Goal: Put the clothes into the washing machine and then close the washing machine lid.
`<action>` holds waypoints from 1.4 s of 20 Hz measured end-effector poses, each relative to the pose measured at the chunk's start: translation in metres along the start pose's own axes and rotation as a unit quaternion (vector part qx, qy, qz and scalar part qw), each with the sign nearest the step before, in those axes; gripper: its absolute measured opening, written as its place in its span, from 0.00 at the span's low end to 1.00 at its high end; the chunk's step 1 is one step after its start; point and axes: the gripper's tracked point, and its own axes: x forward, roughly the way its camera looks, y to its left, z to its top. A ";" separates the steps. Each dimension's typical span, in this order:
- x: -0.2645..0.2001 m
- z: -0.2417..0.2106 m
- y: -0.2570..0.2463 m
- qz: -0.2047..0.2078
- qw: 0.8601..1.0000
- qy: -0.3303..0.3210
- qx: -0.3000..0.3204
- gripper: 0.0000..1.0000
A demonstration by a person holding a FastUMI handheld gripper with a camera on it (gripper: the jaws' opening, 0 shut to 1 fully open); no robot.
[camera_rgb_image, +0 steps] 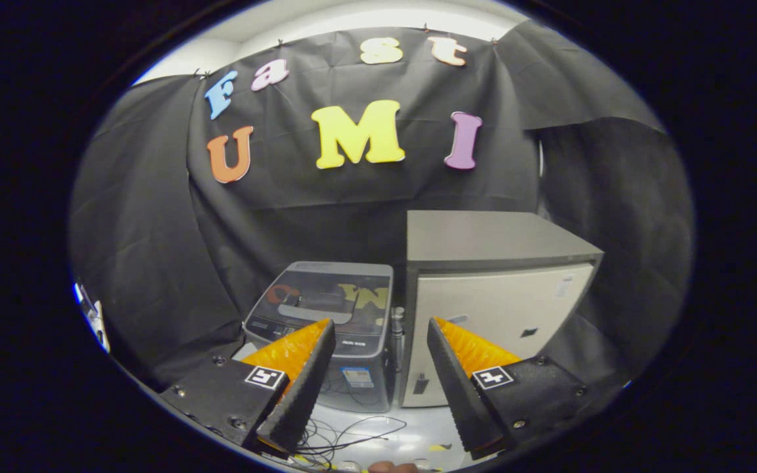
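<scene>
A small grey top-loading washing machine (326, 315) stands on the floor against the black cloth wall, beyond my fingers and a little left of the gap. Its glossy dark lid (332, 299) lies flat, down over the tub. My gripper (380, 325) is raised in front of the machine, well short of it. The fingers are spread wide apart with nothing between them. No clothes can be seen.
A taller grey cabinet (493, 289) with a pale front door stands right beside the machine, on its right. Loose black cables (345, 433) trail over the white floor in front of the machine. Black cloth closes off the back and both sides.
</scene>
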 end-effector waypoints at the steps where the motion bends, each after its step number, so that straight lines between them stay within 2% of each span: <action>1: -0.014 -0.004 -0.008 -0.003 1.000 -0.010 -0.001 0.89; 6: -0.073 -0.021 -0.032 0.008 0.999 -0.037 -0.018 0.89; 11: -0.100 -0.035 -0.060 0.012 0.999 -0.047 -0.022 0.89; 21: -0.111 -0.041 -0.103 -0.015 0.998 -0.064 -0.008 0.89; 28: -0.108 -0.034 -0.107 -0.013 0.997 -0.074 -0.008 0.89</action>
